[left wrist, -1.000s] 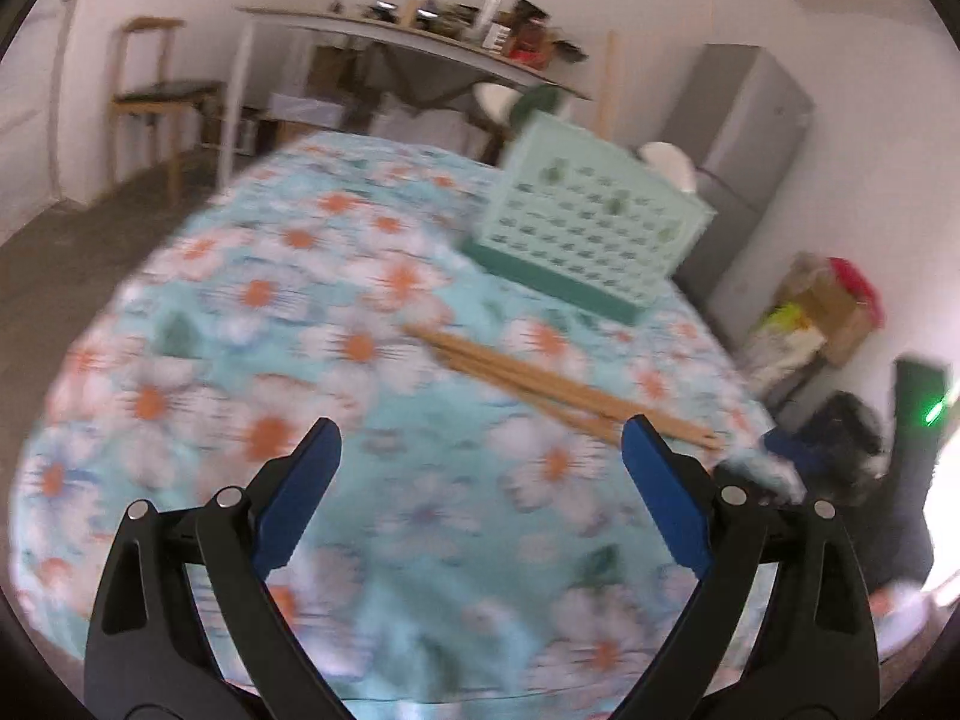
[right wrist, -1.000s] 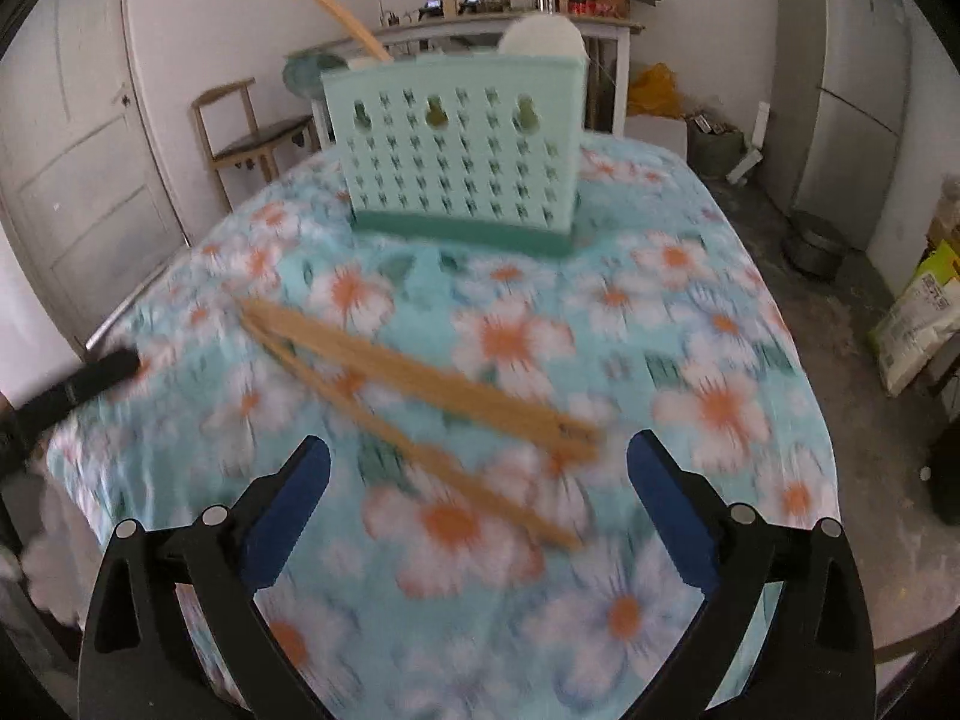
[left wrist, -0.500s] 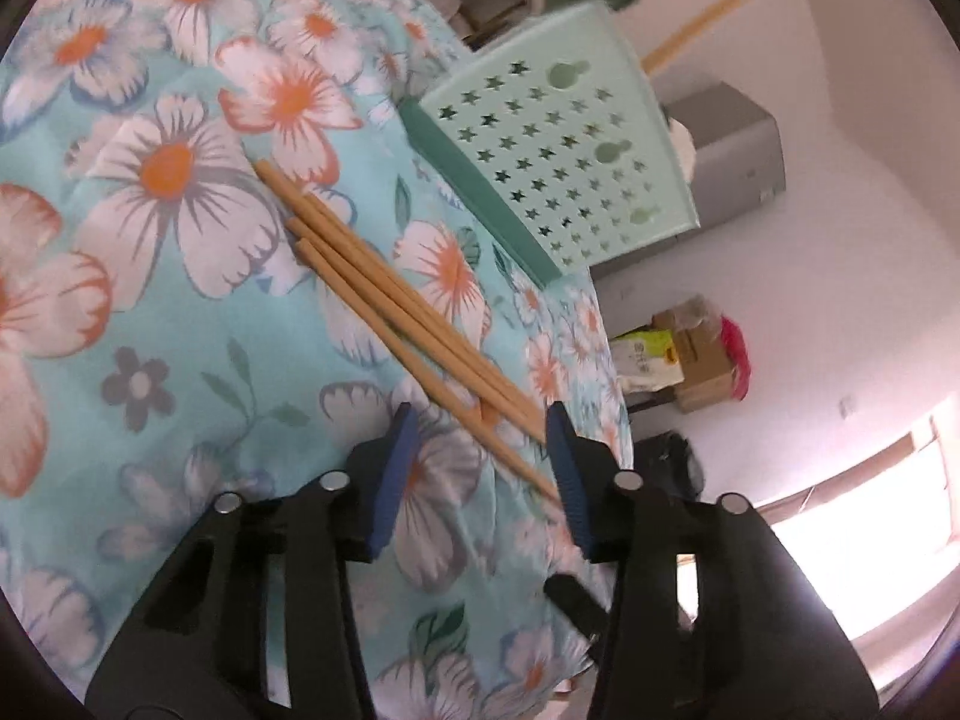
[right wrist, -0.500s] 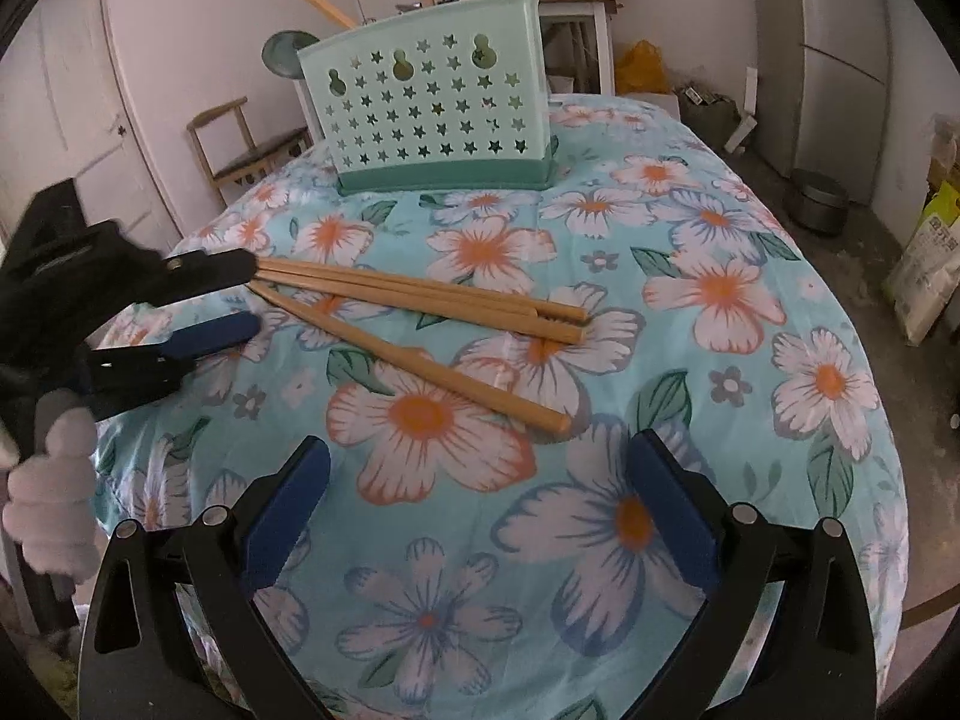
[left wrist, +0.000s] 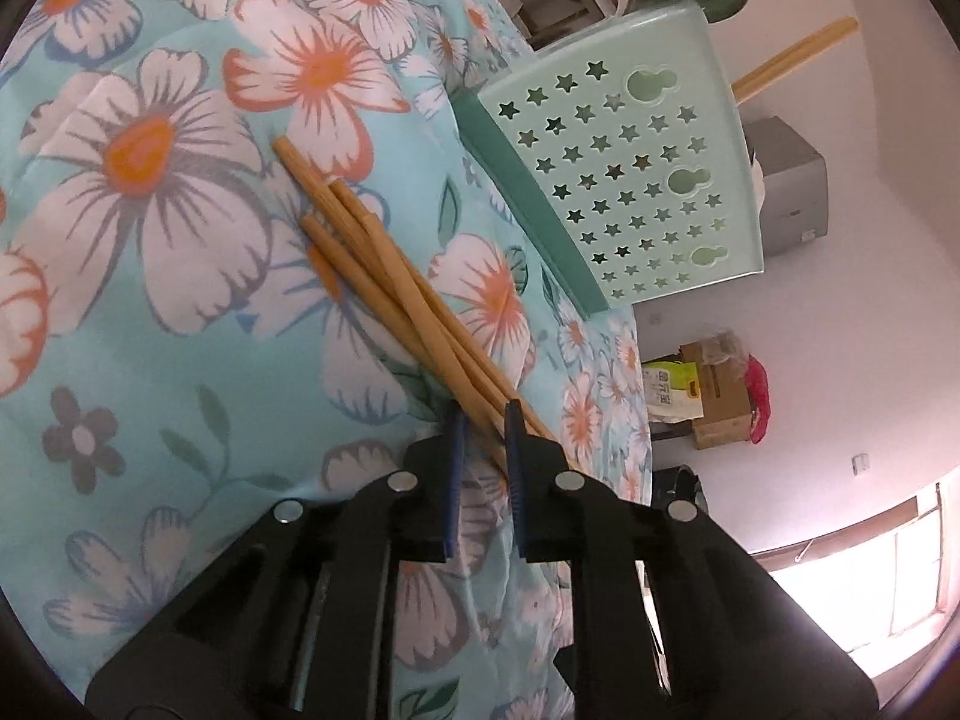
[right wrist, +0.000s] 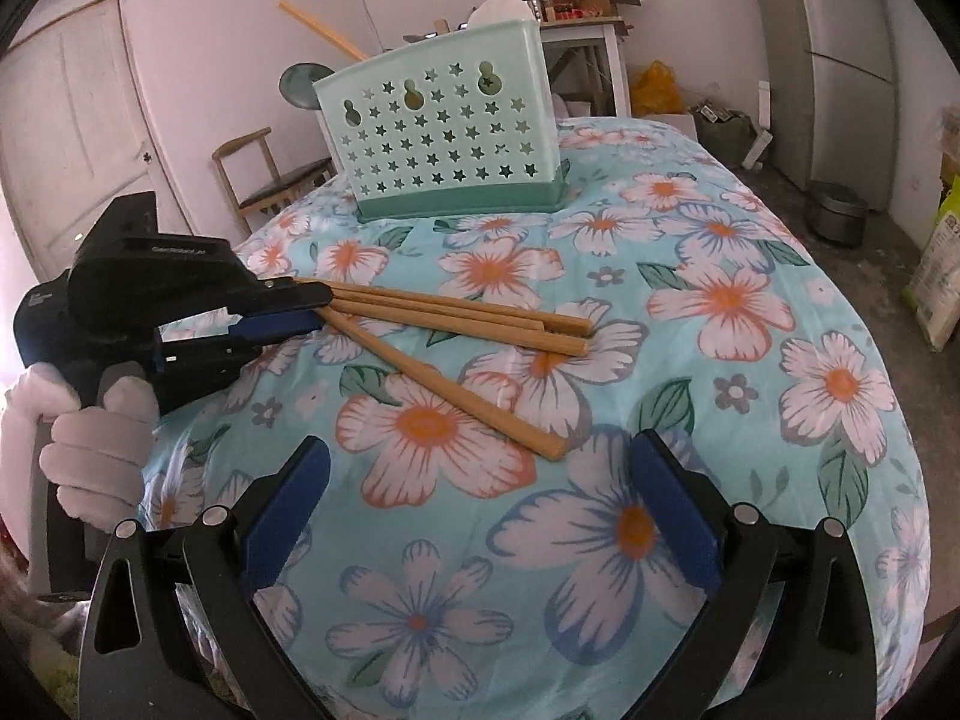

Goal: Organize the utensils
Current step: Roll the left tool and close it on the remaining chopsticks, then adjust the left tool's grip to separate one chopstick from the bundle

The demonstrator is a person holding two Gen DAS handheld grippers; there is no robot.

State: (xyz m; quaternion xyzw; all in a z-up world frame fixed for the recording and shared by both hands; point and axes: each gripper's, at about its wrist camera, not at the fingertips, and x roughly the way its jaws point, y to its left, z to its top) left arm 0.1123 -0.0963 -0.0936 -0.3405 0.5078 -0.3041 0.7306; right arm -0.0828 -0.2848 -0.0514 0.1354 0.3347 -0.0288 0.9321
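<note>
Since a second ago the left tool (left wrist: 483,420) has dropped down to the near ends of the chopsticks (left wrist: 384,276) and rolled over; its jaws, wide then, are closing with the chopstick ends between them, and the pads look pressed on at least one stick. Right tool (right wrist: 480,480) sits a bit lower, jaws wide apart, nothing between them, just short of the nearest stick tip.

Count: four chopsticks loose on the flowered bench cloth (right wrist: 720,360), fanned out from the left tool. One more stick (right wrist: 324,30) pokes up out of the one mint star-hole basket (right wrist: 444,138), which stands upright on the bench behind them.

Right view alone shows the left tool from the side (right wrist: 288,312) and the white-gloved hand (right wrist: 96,438) holding it. Left view alone shows the sticks crossing at the pads (left wrist: 513,450).
</note>
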